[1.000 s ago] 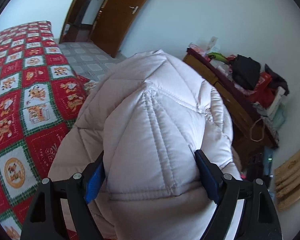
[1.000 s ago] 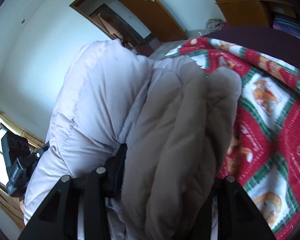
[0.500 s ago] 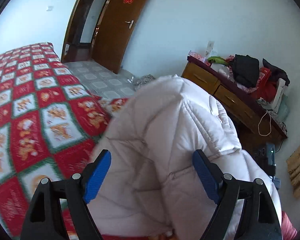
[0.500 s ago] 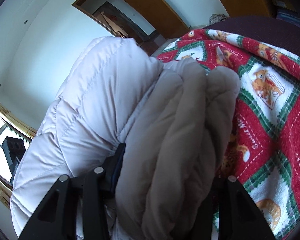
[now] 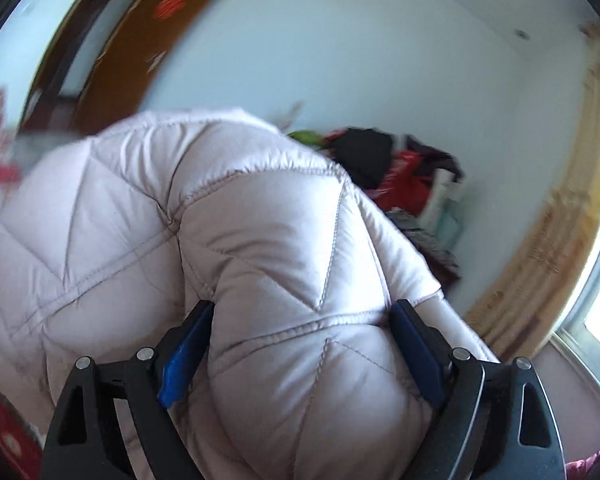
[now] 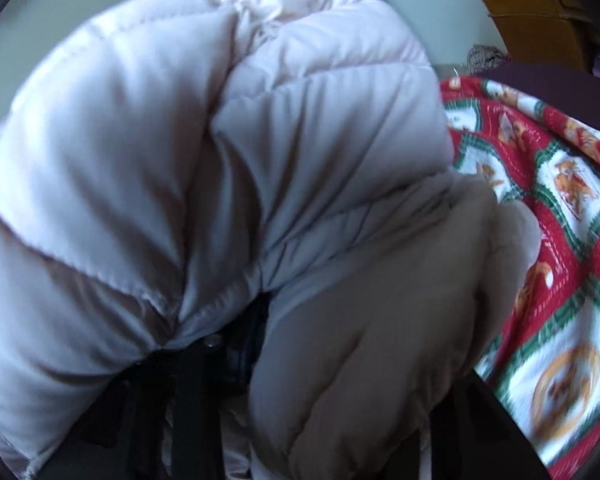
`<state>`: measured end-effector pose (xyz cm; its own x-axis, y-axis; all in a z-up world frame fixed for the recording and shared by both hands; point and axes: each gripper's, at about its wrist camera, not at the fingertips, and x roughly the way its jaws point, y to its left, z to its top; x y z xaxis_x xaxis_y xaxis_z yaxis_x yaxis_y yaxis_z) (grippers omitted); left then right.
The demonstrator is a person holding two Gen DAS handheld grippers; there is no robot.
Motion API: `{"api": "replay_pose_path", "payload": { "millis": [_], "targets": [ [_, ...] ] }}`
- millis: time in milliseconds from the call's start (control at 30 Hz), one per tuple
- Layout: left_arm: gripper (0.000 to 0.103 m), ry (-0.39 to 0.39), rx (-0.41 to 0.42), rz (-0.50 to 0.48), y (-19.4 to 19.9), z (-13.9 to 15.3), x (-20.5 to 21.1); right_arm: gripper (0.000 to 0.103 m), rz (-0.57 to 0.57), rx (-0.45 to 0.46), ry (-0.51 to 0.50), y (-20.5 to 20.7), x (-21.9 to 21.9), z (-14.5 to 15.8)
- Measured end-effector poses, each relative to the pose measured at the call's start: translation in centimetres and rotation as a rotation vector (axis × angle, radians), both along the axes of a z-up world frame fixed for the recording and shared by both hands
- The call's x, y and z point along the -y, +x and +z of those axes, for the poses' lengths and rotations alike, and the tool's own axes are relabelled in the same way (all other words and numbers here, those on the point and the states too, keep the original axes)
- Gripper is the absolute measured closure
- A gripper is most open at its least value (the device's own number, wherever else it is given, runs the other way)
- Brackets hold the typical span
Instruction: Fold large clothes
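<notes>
Left tongs (image 5: 300,344) opening, puffy jacket (image 5: 260,240) bulging between | right tongs (image 6: 340,360) closing on jacket bunch | lifted above bed (image 6: 560,240) for folding

The quilted coat (image 5: 268,240) is a pale pinkish white, stitched into diamonds and triangles with seams of the same tone; in the right wrist view its folded inner part (image 6: 380,320) looks a duller beige. The left hand-held gripper (image 5: 300,344) is black with blue pads (image 5: 186,356). The bedspread (image 6: 560,240) on the right is red, with white squares framed in green that carry small orange figures. The far wall (image 5: 340,60) is a pale bluish white, the door (image 5: 140,40) brown with a red ornament (image 5: 174,2). The clothes heap (image 5: 396,172) at the far right mixes black, red and green. The curtain (image 5: 560,200) is yellow-tan.
</notes>
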<state>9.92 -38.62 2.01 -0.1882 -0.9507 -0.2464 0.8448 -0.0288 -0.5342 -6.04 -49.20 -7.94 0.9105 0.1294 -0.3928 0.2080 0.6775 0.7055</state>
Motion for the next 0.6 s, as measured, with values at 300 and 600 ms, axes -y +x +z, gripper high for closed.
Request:
{"api": "replay_pose_path", "payload": {
  "millis": [300,600],
  "targets": [
    [0.013,-0.319,-0.240,-0.247,-4.8,7.3,3.4,0.064,-0.301,-0.124,-0.368,-11.6,-1.0,17.0],
    [0.010,-0.029,-0.337,-0.026,1.8,-4.1,0.4,0.064,-0.279,-0.538,-0.598,-3.3,-2.7,12.0]
  ]
}}
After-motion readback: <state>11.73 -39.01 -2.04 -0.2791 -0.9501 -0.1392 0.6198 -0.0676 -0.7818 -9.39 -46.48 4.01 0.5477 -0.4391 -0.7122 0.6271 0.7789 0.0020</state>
